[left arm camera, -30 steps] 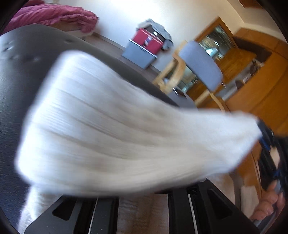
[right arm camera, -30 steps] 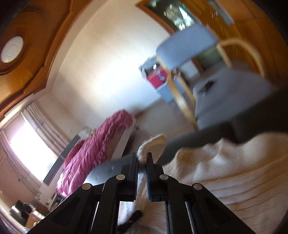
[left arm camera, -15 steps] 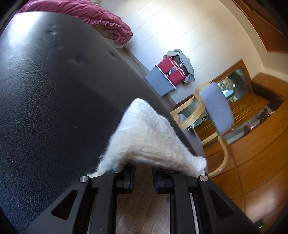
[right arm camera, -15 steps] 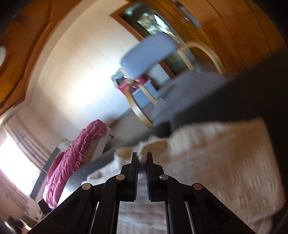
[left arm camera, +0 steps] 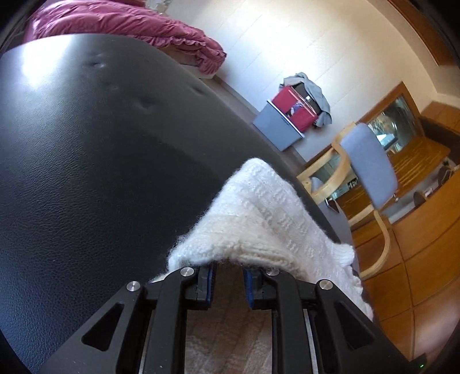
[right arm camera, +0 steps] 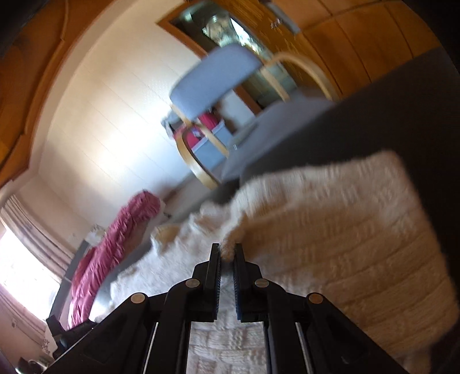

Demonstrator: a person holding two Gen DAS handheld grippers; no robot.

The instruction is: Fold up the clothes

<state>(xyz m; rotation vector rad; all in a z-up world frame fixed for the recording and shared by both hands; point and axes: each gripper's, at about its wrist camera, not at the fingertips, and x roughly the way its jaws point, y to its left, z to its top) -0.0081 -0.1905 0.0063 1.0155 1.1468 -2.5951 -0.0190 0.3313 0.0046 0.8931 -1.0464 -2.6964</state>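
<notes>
A white knitted sweater (left arm camera: 267,218) lies on a black leather surface (left arm camera: 86,172). In the left wrist view a thick edge of it rises like a tent over my left gripper (left arm camera: 229,263), which is shut on that fold; the fabric hides the fingertips. In the right wrist view the sweater (right arm camera: 330,230) spreads out blurred ahead and to the right, one layer folded over another. My right gripper (right arm camera: 227,253) is shut on a small tuft of its edge, the jaws nearly touching.
A grey-cushioned wooden chair (left arm camera: 368,164) stands just beyond the surface's far edge. A red and grey box (left arm camera: 296,112) with clothes sits by the wall. Pink bedding (left arm camera: 115,23) lies at the back left. Wooden cabinets (left arm camera: 425,244) line the right side.
The sweater panel that hung stretched in the air has come down onto the surface. Both grippers have moved lower and forward with their edges still held; the right view is still blurred.
</notes>
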